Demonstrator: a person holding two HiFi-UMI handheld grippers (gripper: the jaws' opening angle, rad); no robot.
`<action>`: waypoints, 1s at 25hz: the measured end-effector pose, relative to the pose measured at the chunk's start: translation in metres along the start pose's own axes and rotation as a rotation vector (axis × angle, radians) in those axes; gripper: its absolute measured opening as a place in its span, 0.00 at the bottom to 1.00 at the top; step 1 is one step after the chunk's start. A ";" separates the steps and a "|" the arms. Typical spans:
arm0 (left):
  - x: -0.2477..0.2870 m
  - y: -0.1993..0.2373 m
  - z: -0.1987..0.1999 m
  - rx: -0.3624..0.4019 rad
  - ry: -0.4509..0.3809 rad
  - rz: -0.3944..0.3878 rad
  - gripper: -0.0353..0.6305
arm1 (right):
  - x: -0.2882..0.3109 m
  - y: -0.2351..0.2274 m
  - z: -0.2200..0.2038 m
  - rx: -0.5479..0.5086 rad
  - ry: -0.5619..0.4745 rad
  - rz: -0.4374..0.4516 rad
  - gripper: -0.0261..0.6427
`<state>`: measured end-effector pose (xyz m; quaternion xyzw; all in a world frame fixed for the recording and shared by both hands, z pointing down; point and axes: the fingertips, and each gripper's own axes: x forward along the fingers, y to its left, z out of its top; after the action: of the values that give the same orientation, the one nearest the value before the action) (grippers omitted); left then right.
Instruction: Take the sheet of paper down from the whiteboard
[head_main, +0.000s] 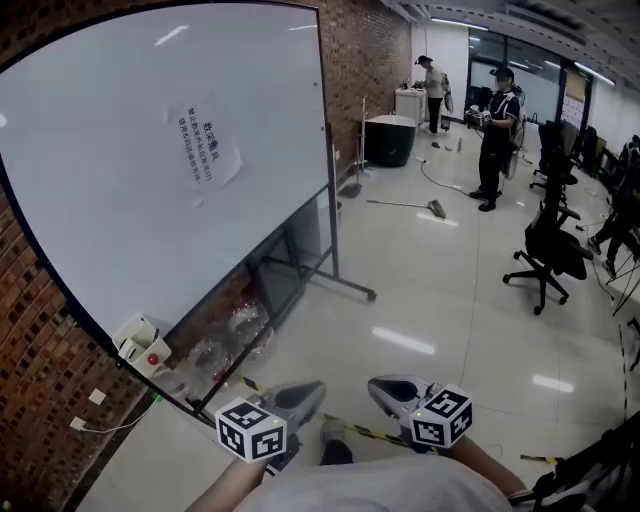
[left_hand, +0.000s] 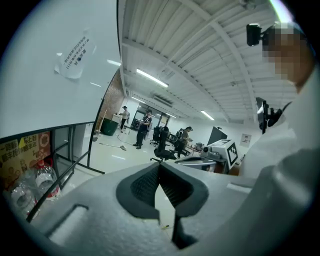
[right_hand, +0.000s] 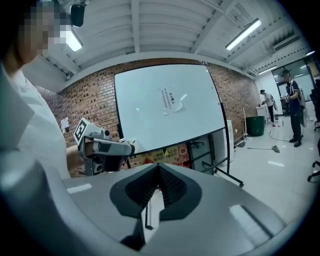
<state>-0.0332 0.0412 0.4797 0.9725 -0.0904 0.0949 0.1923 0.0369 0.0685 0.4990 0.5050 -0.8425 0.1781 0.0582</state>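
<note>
A white sheet of paper (head_main: 205, 146) with dark print hangs on the whiteboard (head_main: 120, 230) at the left, its lower corner curling off. Both grippers sit low by my body, well short of the board. My left gripper (head_main: 305, 393) is shut with nothing in it, as is my right gripper (head_main: 388, 388). In the left gripper view the paper (left_hand: 75, 55) is high at the left, above the closed left gripper (left_hand: 160, 186). The right gripper view shows the paper (right_hand: 171, 101) straight ahead, beyond the closed right gripper (right_hand: 159, 183).
The whiteboard stands on a metal frame whose foot (head_main: 350, 285) juts onto the floor. Water bottles (head_main: 235, 330) lie under the board by the brick wall (head_main: 40, 400). An office chair (head_main: 545, 250), a broom (head_main: 410, 205), a green bin (head_main: 390, 140) and two people (head_main: 495, 135) are farther off.
</note>
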 end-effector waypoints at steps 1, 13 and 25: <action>0.007 0.020 0.011 0.002 -0.008 0.014 0.05 | 0.015 -0.014 0.009 0.000 0.000 0.002 0.04; 0.037 0.242 0.150 -0.004 -0.077 0.203 0.05 | 0.222 -0.128 0.139 -0.080 0.040 0.183 0.04; -0.018 0.333 0.200 -0.005 -0.202 0.474 0.05 | 0.333 -0.127 0.194 -0.239 0.097 0.418 0.04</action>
<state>-0.0914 -0.3375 0.4126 0.9282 -0.3347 0.0393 0.1574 0.0024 -0.3319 0.4416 0.3000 -0.9400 0.1096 0.1196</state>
